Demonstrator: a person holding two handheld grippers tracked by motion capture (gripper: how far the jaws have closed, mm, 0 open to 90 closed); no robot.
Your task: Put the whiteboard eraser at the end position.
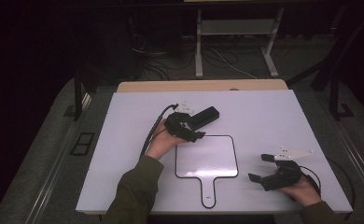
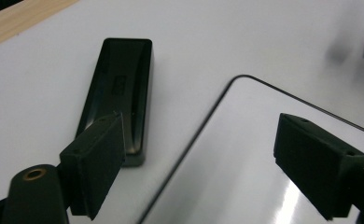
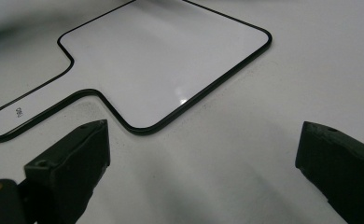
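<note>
- Black eraser block (image 2: 119, 93) lies free toward the worktop's (image 1: 264, 116) far edge, just beyond the left tongs (image 2: 199, 158), whose jaws stand apart and empty.
- Left hand (image 1: 164, 142) reaches forward over the paddle-shaped whiteboard's (image 1: 208, 158) far-left corner.
- Right tongs (image 1: 264, 168) gape wide, empty, near the right near corner.

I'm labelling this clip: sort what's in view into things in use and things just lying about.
In use: black eraser, paddle-shaped whiteboard, left gripper with jaws open, right gripper open.
Lying about: white table, metal stand legs, floor cables.
</note>
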